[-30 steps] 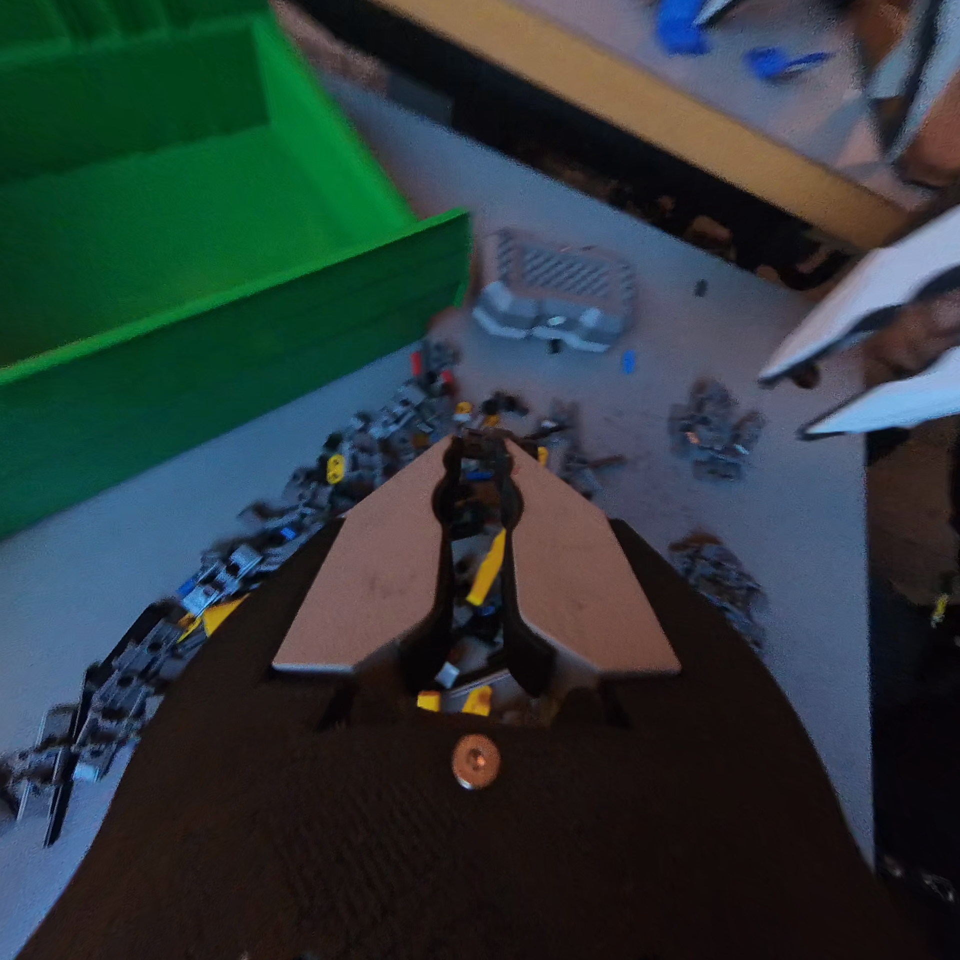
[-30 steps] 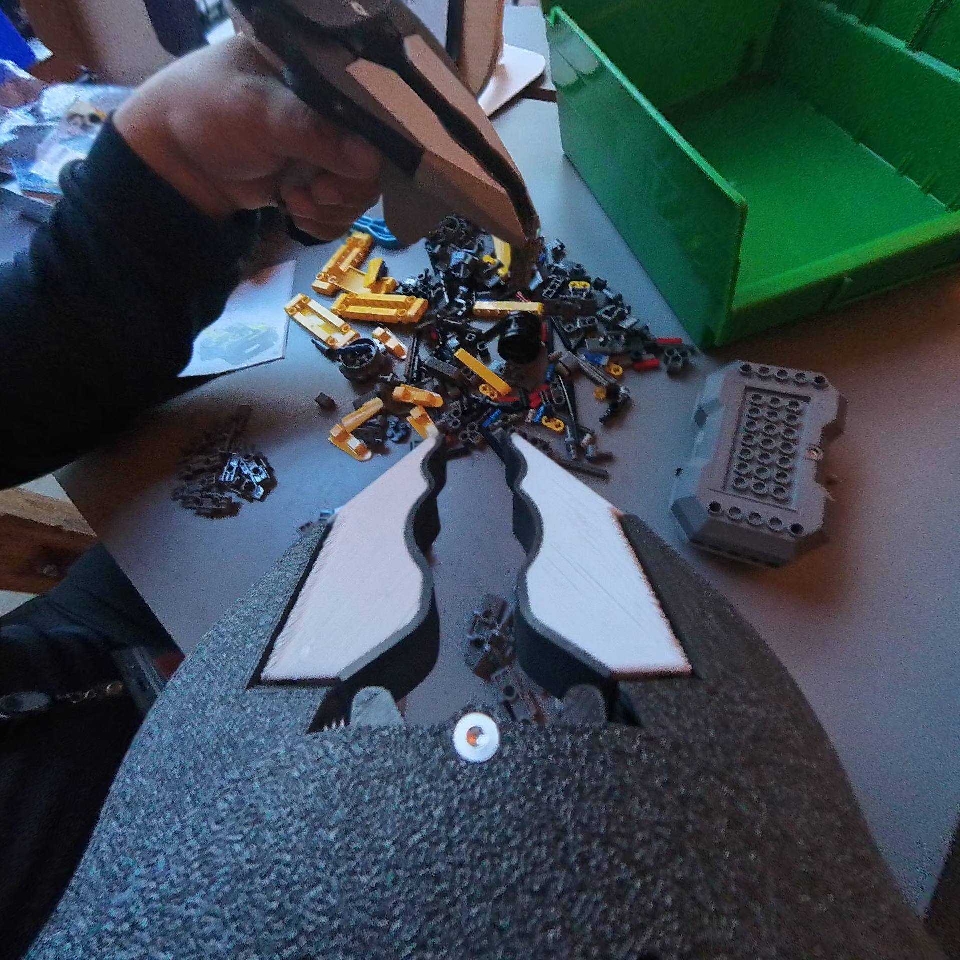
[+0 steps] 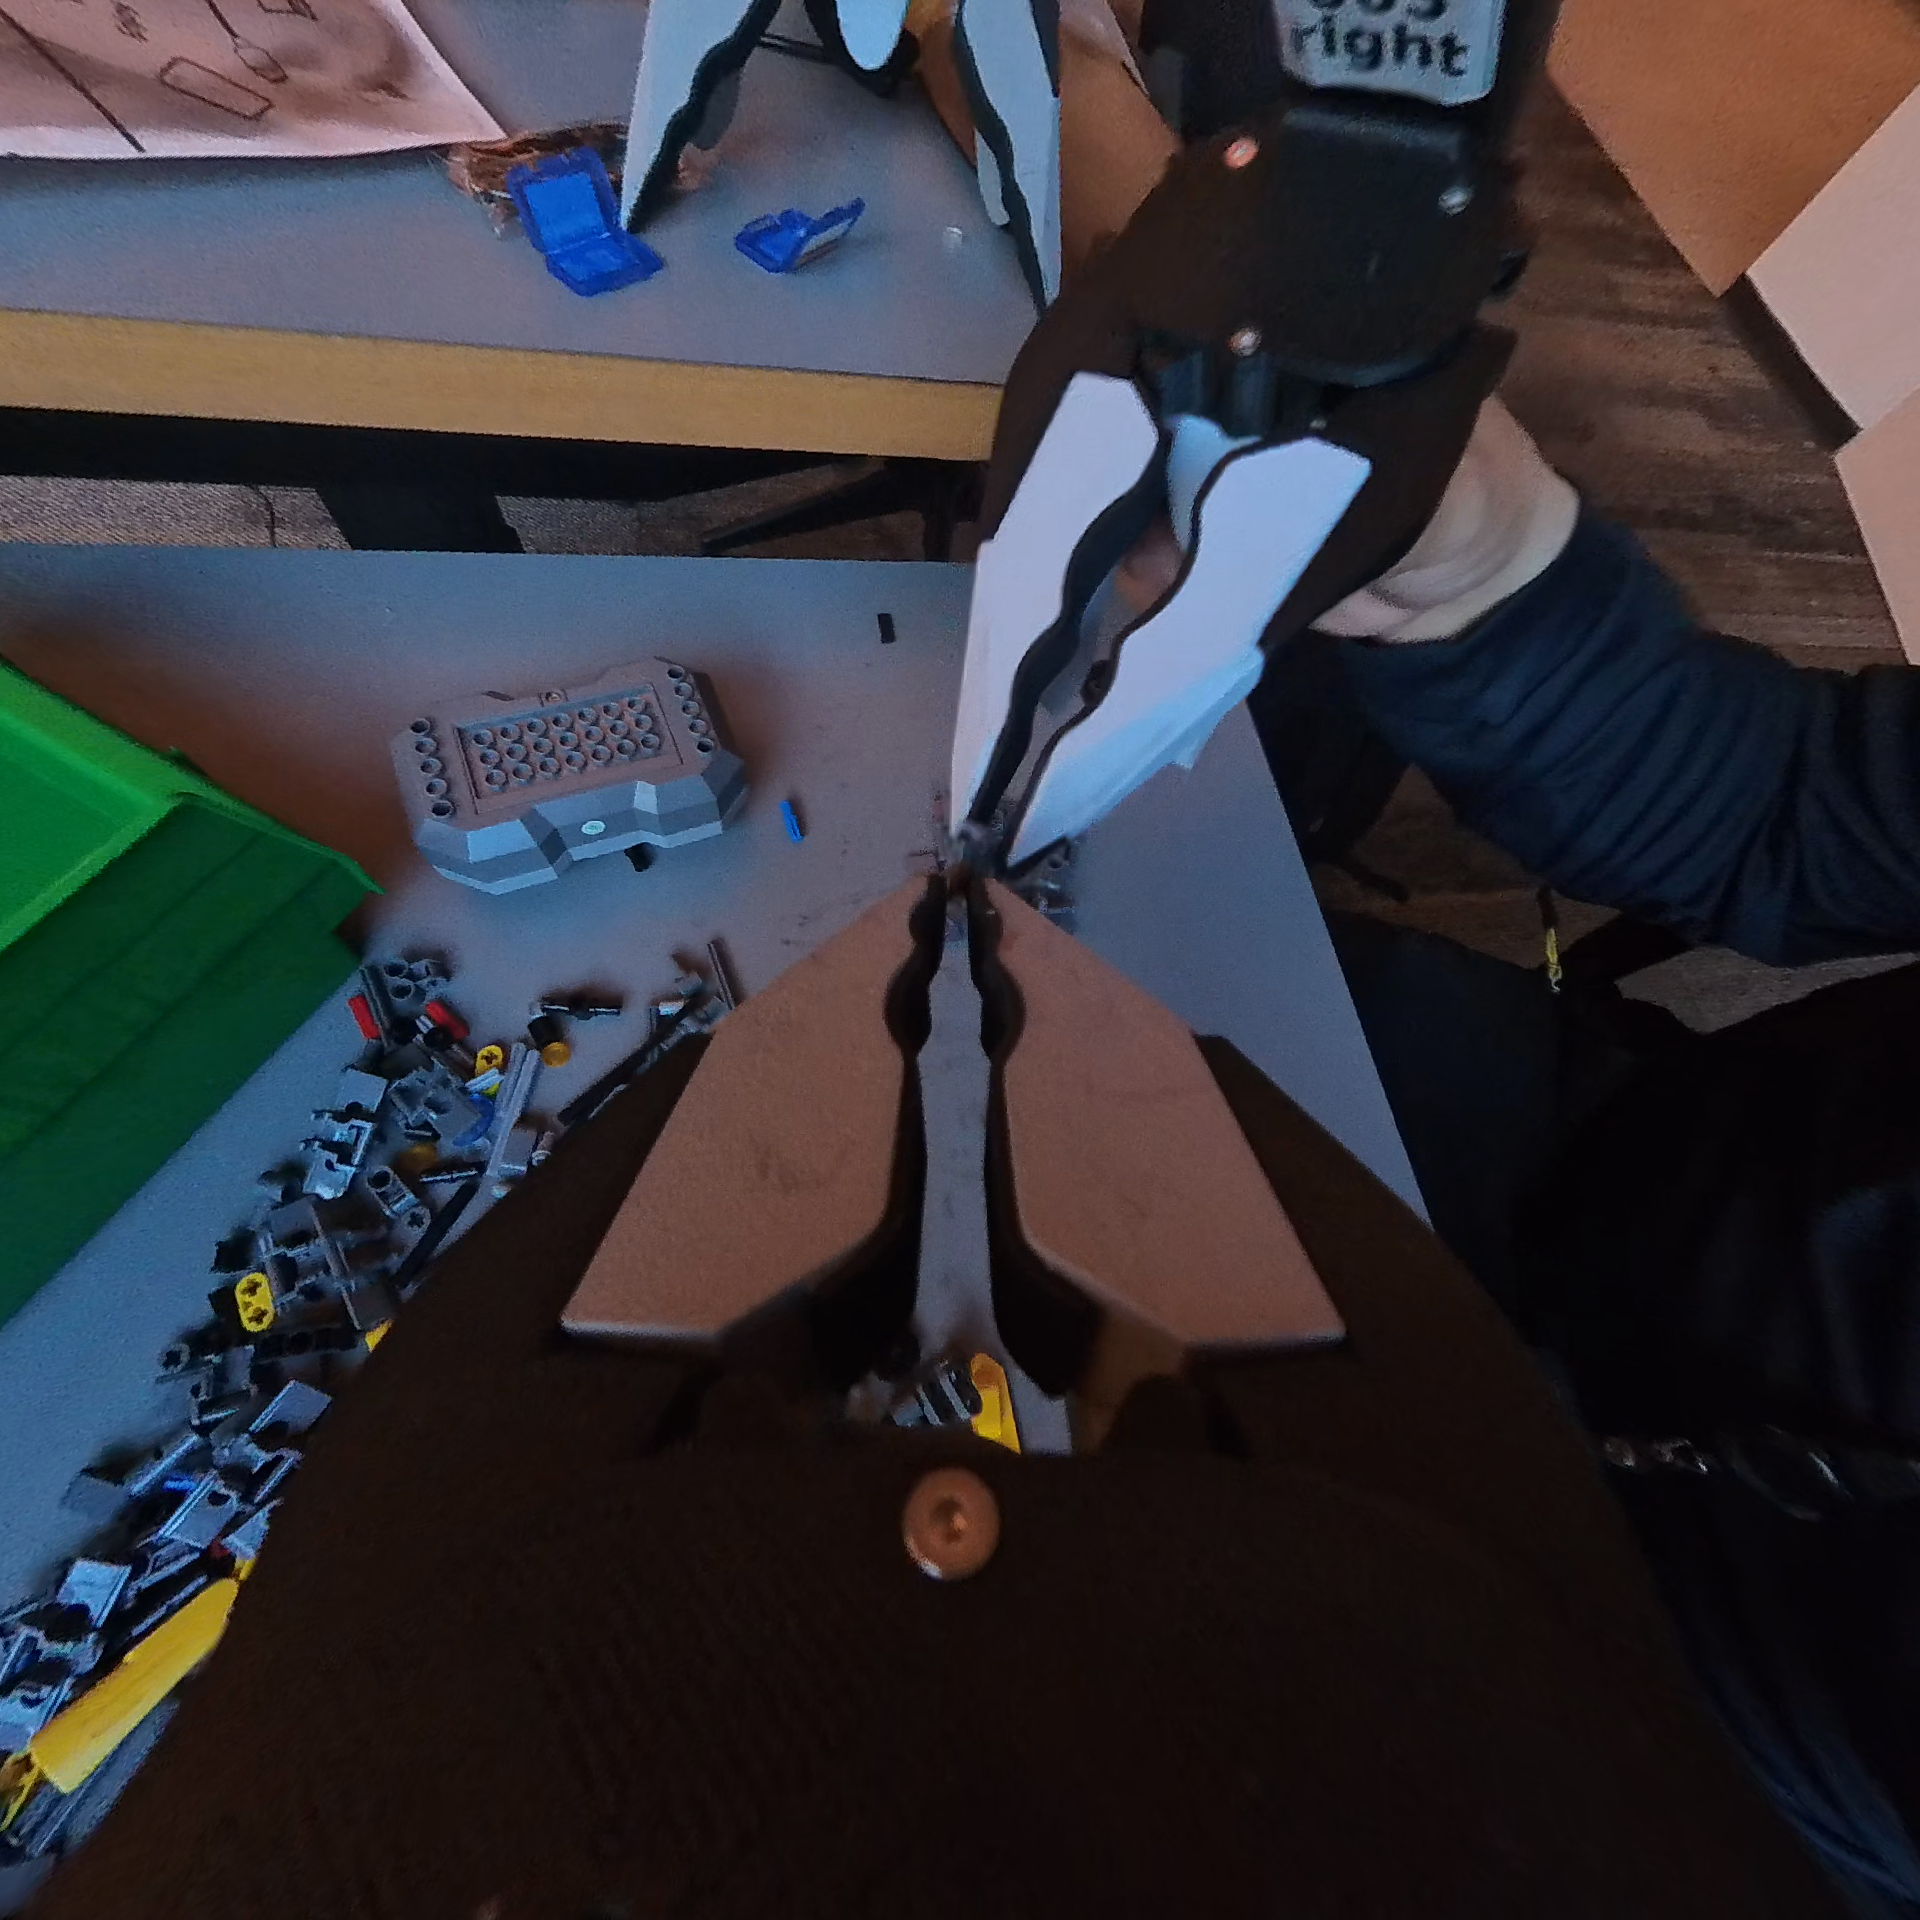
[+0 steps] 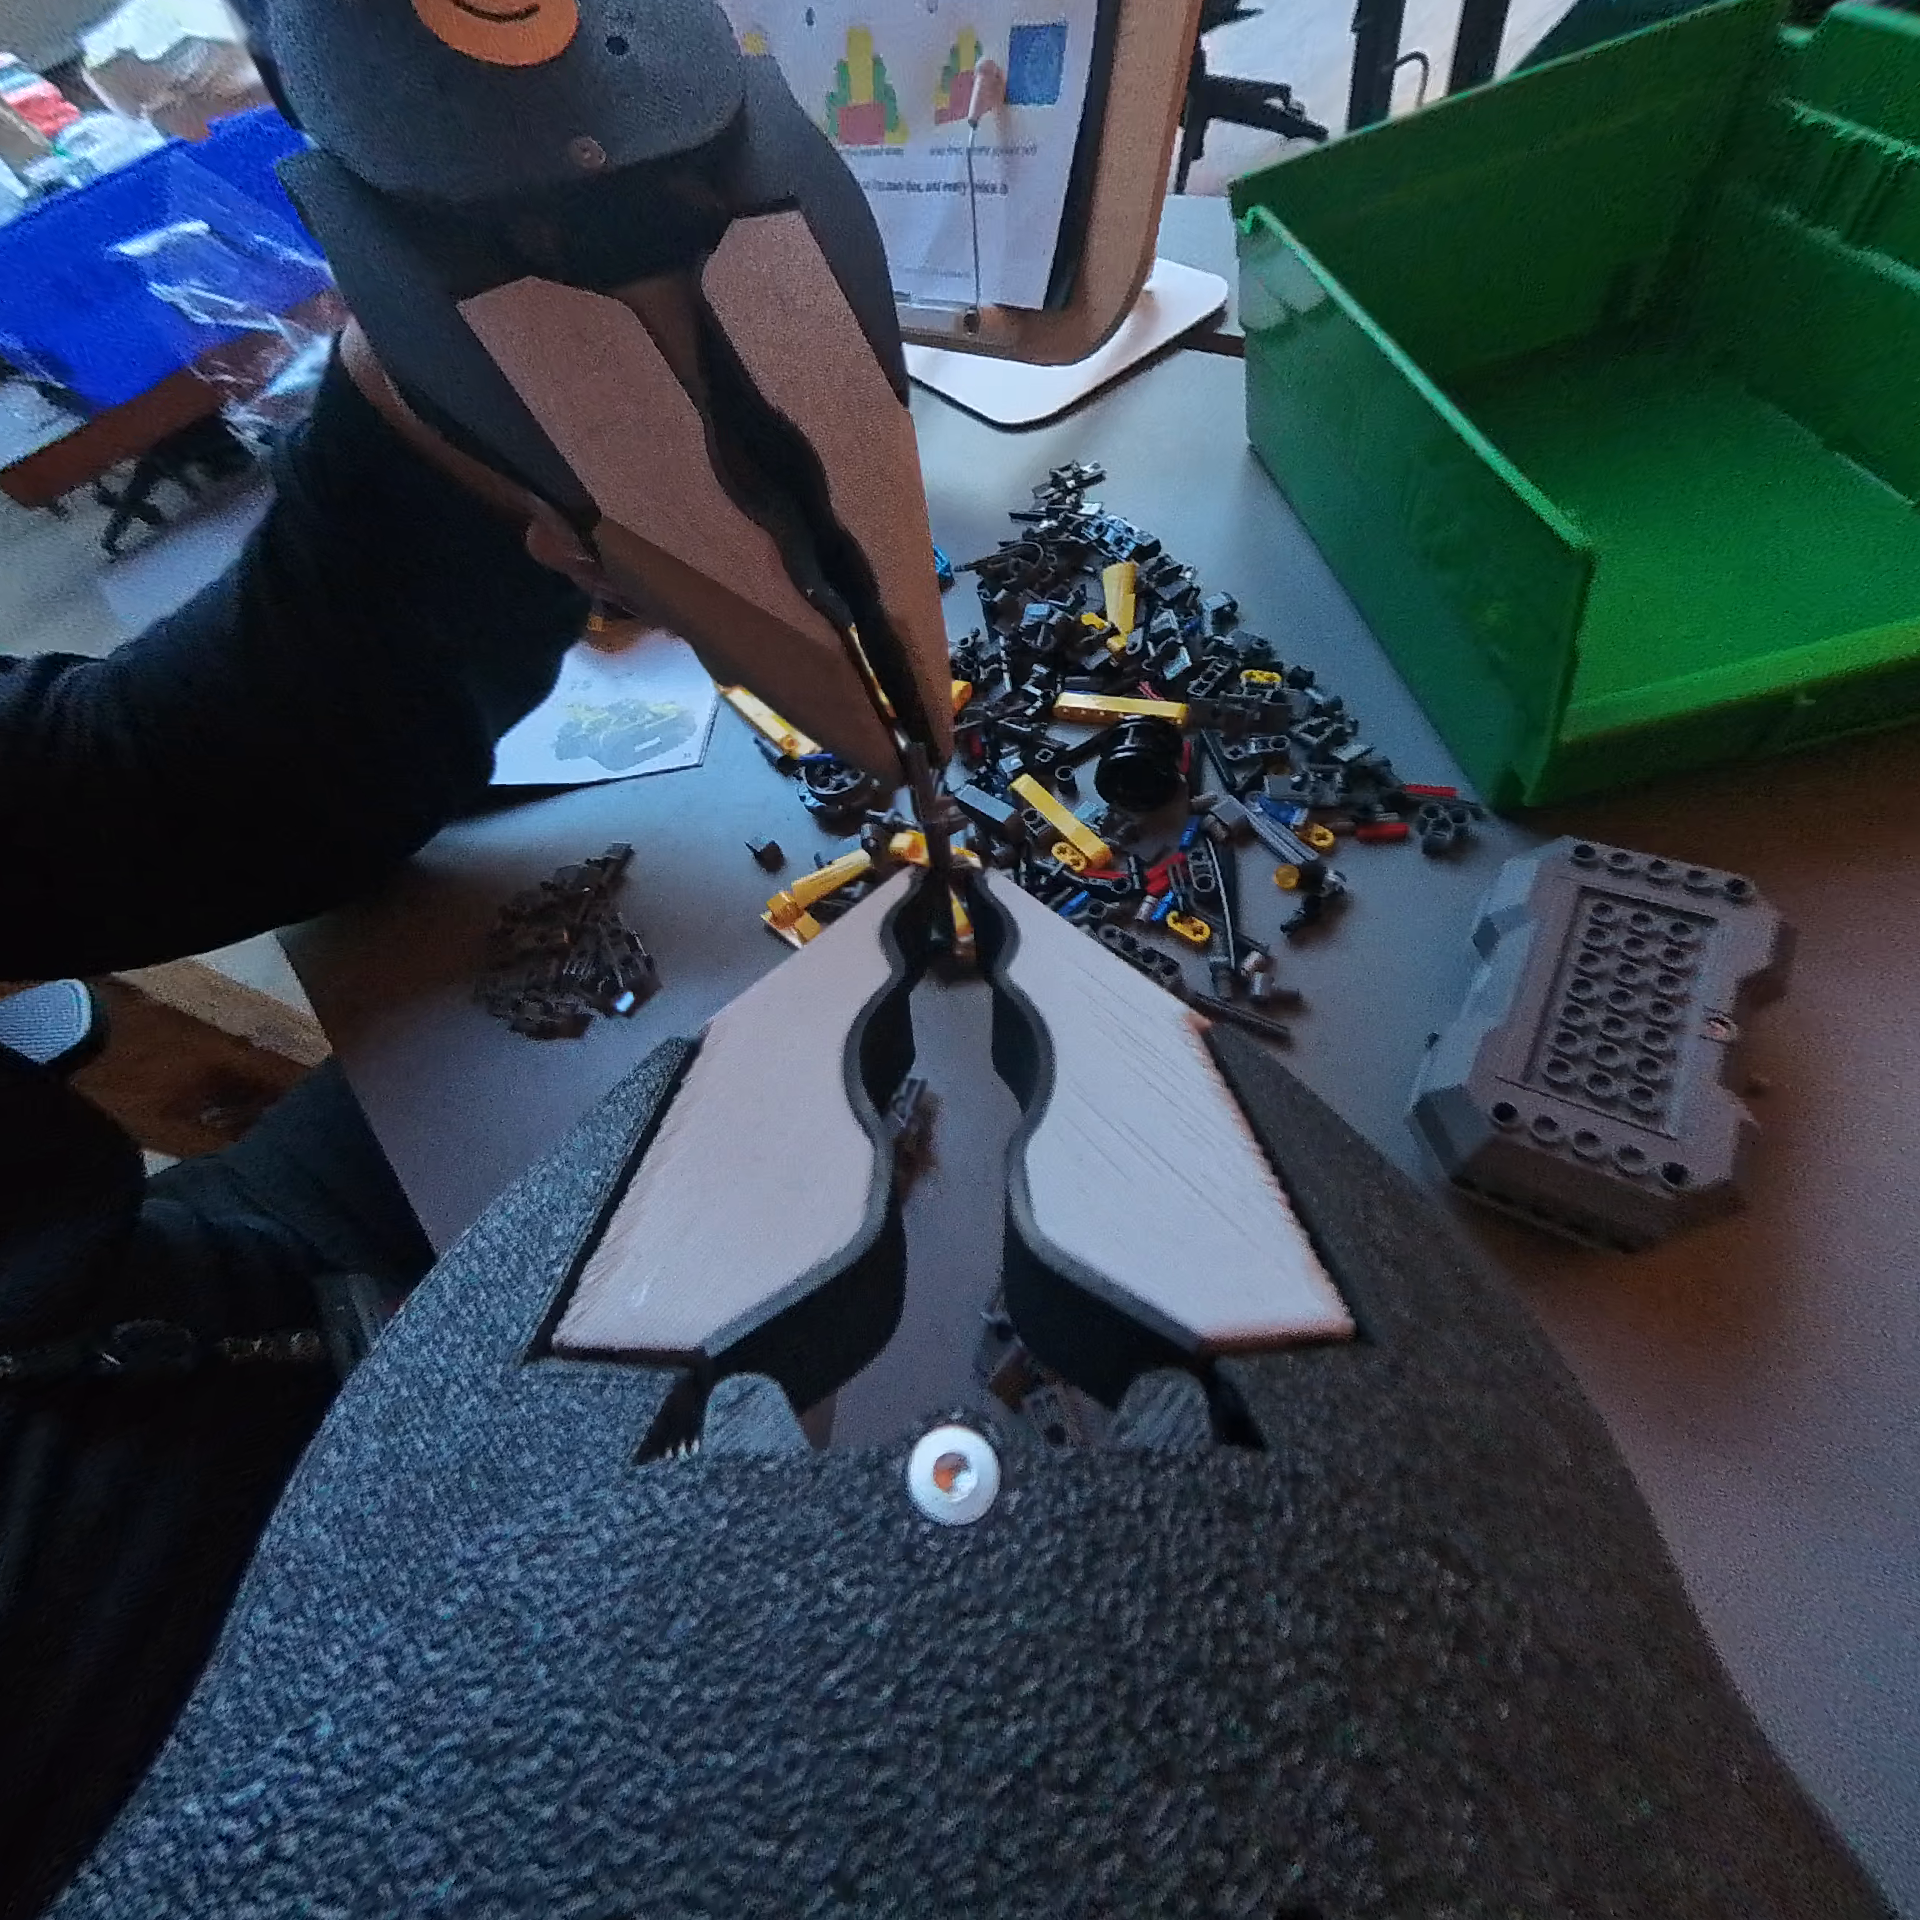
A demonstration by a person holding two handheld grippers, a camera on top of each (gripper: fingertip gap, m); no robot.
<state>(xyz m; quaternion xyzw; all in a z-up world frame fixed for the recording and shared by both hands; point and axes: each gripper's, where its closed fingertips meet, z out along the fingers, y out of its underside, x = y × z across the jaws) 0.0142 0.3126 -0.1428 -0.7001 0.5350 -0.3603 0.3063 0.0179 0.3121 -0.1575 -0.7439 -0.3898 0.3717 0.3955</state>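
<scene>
Grey table [image 4: 665, 894] is carrying the whole lot, with a second table lying across the upper part of the left wrist view.

- Small dark piece [image 4: 932, 821]: sitting at frame centre in the right wrist view, raised above the table, spanning the short gap between the two sets of tips. Its shape is too small and blurred to tell.
- Left hand-held gripper [image 4: 920, 753]: reaching down from the upper left, jaws drawn almost together, pinching the upper end of the small dark piece.
- Right hand-held gripper [image 4: 943, 894]: rising from the lower frame, jaws narrow, closing on the lower end of the same piece; the two tips are meeting nearly nose to nose.
- Pile of loose pieces [image 4: 1143, 748]: black, grey, yellow, red and blue, spreading just behind and right of the tips.
- Dark cluster [image 4: 566, 951]: lying apart at centre left.
- Leaflet [image 4: 623, 722]: lying flat beneath the left hand-held gripper.
- Grey studded block [image 4: 1621, 1029]: resting at right, apart from the pile.
- Green bin [image 4: 1455, 499]: standing at upper right, showing nothing inside.
</scene>
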